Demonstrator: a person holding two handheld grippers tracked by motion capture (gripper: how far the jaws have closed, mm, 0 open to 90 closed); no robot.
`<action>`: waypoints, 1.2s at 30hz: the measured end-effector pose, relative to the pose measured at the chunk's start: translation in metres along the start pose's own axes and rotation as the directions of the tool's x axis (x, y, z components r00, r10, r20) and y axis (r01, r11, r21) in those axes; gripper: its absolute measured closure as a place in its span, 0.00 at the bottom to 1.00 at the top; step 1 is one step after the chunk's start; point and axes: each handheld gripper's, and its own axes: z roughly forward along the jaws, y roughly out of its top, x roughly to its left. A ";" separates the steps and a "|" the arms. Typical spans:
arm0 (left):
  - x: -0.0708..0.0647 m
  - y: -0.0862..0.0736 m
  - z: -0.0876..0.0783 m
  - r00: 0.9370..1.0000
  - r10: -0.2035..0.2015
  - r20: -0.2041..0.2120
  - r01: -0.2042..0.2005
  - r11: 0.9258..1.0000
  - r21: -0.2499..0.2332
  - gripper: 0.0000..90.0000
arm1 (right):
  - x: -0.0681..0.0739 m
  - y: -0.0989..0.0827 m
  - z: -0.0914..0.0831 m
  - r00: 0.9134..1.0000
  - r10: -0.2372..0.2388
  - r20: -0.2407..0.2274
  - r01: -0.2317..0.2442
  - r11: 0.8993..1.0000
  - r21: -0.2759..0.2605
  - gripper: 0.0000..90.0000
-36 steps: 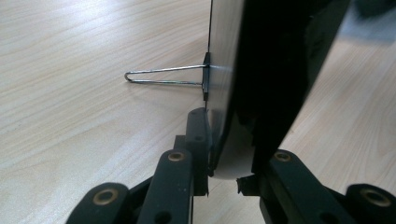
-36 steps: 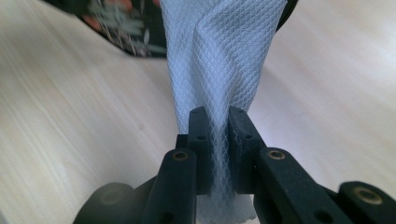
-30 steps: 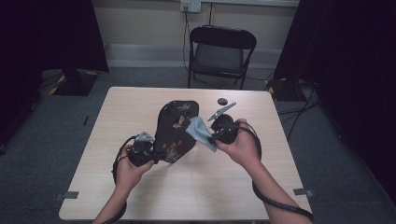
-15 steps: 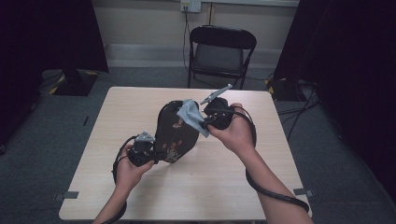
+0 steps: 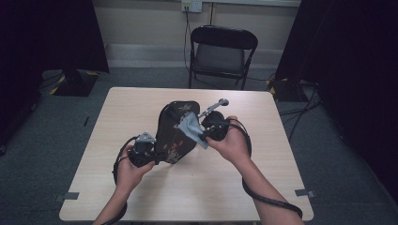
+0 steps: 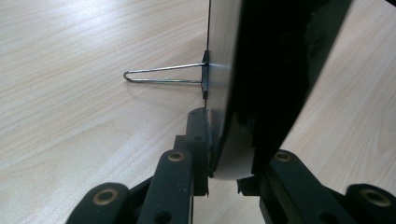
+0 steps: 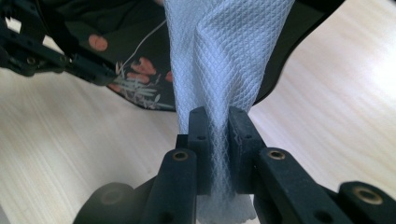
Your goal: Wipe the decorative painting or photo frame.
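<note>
A black oval board (image 5: pixel 170 123) with a red flower pattern stands on edge on the table, tilted. My left gripper (image 5: pixel 151 153) is shut on its near lower rim; in the left gripper view the jaws (image 6: pixel 229 148) pinch the dark panel (image 6: pixel 268 65), and a wire loop (image 6: pixel 159 74) sticks out from its back. My right gripper (image 5: pixel 202 129) is shut on a pale blue-grey cloth (image 5: pixel 190 127), which lies against the board's face. In the right gripper view the cloth (image 7: pixel 224 51) runs up from the jaws (image 7: pixel 219 116) over the flowered board (image 7: pixel 135 70).
The wooden table (image 5: pixel 131 103) has bare room on all sides of the board. A black folding chair (image 5: pixel 223 51) stands beyond its far edge. The right gripper's cable (image 5: pixel 263 197) trails along the forearm to the near edge.
The right gripper carried the cloth up toward the board's far end, then back down and left across its face. The left gripper and the board stayed put.
</note>
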 end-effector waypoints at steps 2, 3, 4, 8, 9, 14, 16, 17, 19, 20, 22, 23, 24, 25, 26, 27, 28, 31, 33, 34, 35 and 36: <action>0.000 0.000 0.000 1.000 0.002 0.000 -0.002 1.000 0.000 0.87 | 0.002 -0.005 0.008 1.000 0.001 -0.006 -0.001 1.000 0.014 0.91; 0.000 0.000 0.000 1.000 0.002 0.000 -0.002 1.000 0.000 0.87 | 0.002 -0.005 0.008 1.000 0.001 -0.006 -0.001 1.000 0.014 0.91; 0.000 0.000 0.000 1.000 -0.001 0.004 0.001 1.000 0.001 0.87 | 0.002 -0.010 0.014 1.000 0.007 -0.012 -0.007 1.000 0.021 0.91; 0.001 0.000 0.000 1.000 0.000 0.000 0.000 1.000 -0.004 0.87 | 0.004 -0.022 0.030 1.000 0.015 -0.024 -0.014 0.999 0.048 0.91; 0.001 0.000 0.000 1.000 0.000 0.000 0.000 1.000 -0.004 0.87 | 0.004 -0.022 0.030 1.000 0.015 -0.024 -0.014 0.999 0.048 0.91; 0.000 0.001 0.000 1.000 0.003 0.003 -0.003 1.000 0.001 0.87 | 0.005 -0.033 0.045 0.998 0.037 -0.042 -0.034 0.997 0.068 0.91; 0.000 0.000 0.000 1.000 0.002 0.001 -0.002 1.000 -0.001 0.87 | 0.007 -0.039 0.054 0.998 0.038 -0.052 -0.033 0.996 0.085 0.91; 0.000 0.000 0.000 1.000 0.002 0.001 -0.002 1.000 -0.001 0.87 | 0.007 -0.039 0.054 0.998 0.038 -0.052 -0.033 0.996 0.085 0.91; 0.000 0.000 0.000 1.000 0.003 0.001 -0.003 1.000 0.000 0.87 | 0.009 -0.043 0.061 0.998 0.039 -0.054 -0.034 0.994 0.102 0.91; 0.000 0.000 0.000 1.000 0.000 0.002 0.000 1.000 -0.001 0.87 | 0.009 -0.046 0.064 0.998 0.037 -0.058 -0.031 0.993 0.111 0.91; 0.000 0.000 0.000 1.000 0.003 0.000 -0.003 1.000 0.000 0.87 | 0.010 -0.052 0.073 0.997 0.047 -0.066 -0.038 0.991 0.128 0.91; 0.000 0.000 0.000 1.000 0.003 0.000 -0.003 1.000 0.000 0.87 | 0.010 -0.052 0.073 0.997 0.047 -0.066 -0.038 0.991 0.128 0.91; 0.000 0.000 0.000 1.000 0.002 0.001 -0.002 1.000 -0.001 0.87 | 0.010 -0.053 0.074 0.996 0.052 -0.069 -0.042 0.990 0.131 0.91; 0.000 0.000 0.000 1.000 0.002 0.001 -0.002 1.000 -0.001 0.87 | 0.010 -0.055 0.077 0.996 0.053 -0.069 -0.043 0.990 0.137 0.91; 0.000 0.000 0.000 1.000 0.002 -0.001 -0.002 1.000 -0.001 0.87 | 0.010 -0.059 0.081 0.996 0.058 -0.073 -0.047 0.989 0.143 0.91; 0.000 0.000 0.000 1.000 0.001 -0.001 -0.001 1.000 0.000 0.87 | 0.010 -0.059 0.081 0.996 0.058 -0.073 -0.047 0.989 0.143 0.91; 0.000 0.000 0.000 1.000 0.000 -0.001 0.000 1.000 -0.001 0.87 | 0.010 -0.060 0.083 0.995 0.059 -0.075 -0.047 0.988 0.147 0.91; -0.001 0.001 0.000 1.000 -0.001 -0.003 0.001 1.000 -0.002 0.87 | 0.012 -0.067 0.090 0.995 0.065 -0.079 -0.051 0.985 0.165 0.91; -0.001 0.002 0.000 1.000 0.001 -0.004 -0.001 1.000 -0.002 0.87 | 0.013 -0.072 0.093 0.995 0.059 -0.081 -0.044 0.983 0.179 0.91; -0.001 0.002 0.000 1.000 0.001 -0.006 -0.001 1.000 -0.004 0.87 | 0.013 -0.073 0.094 0.995 0.058 -0.082 -0.042 0.983 0.179 0.91; -0.001 0.002 0.000 1.000 0.001 -0.007 -0.001 1.000 -0.004 0.87 | 0.013 -0.075 0.095 0.995 0.061 -0.083 -0.045 0.982 0.183 0.91; -0.001 0.002 0.000 1.000 0.000 -0.004 0.000 1.000 -0.004 0.87 | 0.013 -0.077 0.096 0.994 0.064 -0.084 -0.048 0.982 0.182 0.91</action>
